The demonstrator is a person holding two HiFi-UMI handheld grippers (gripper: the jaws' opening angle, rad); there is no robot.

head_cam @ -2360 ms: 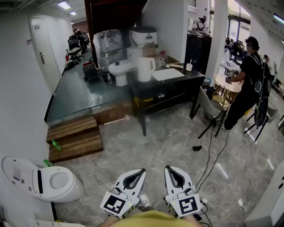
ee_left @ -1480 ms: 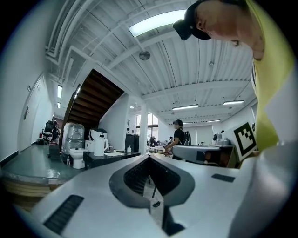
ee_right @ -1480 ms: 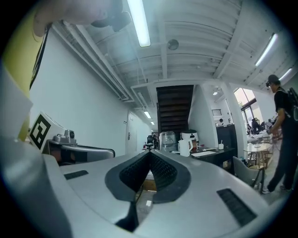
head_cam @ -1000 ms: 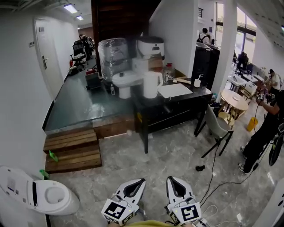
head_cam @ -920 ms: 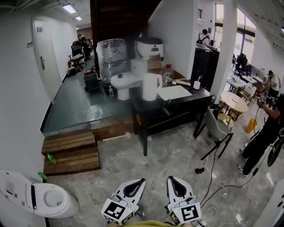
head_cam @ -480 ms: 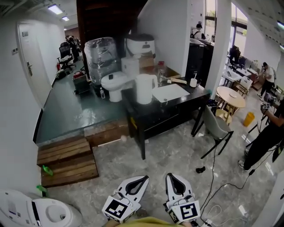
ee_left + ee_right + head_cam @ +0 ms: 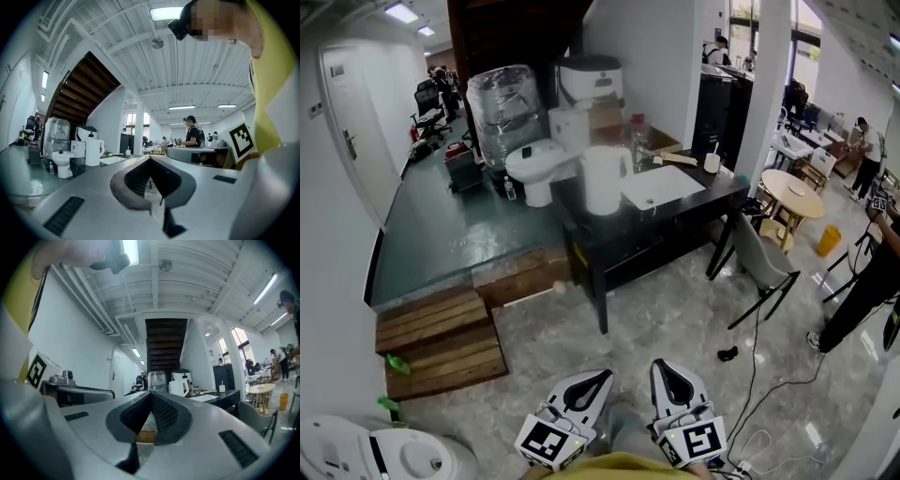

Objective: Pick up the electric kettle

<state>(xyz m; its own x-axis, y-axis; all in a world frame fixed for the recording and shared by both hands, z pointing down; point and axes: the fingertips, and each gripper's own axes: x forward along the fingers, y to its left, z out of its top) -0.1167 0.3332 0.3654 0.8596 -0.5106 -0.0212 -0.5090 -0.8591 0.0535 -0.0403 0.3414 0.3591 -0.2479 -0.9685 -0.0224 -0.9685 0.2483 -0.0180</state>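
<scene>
My left gripper and right gripper sit side by side at the bottom of the head view, close to my body and pointing level toward the desk. In the left gripper view my jaws are closed, the pads meeting at the tip, with only floor showing through the loop behind them. The right gripper view shows the same: the jaws are shut tip to tip and grip nothing.

The kettle is white and stands upright near the left end of the black desk, with its handle on the side toward a flat white board just beside it. It is well apart from both grippers, across a stretch of marbled floor. In the left gripper view the kettle shows left of my jaw tip. In the right gripper view the kettle shows just right of it.

A small cup stands farther along the desk. A grey chair stands at the desk's right end. Behind the desk, on a raised dark platform, are a white toilet and a plastic-wrapped bundle. Wooden steps lie against the platform's near edge.
</scene>
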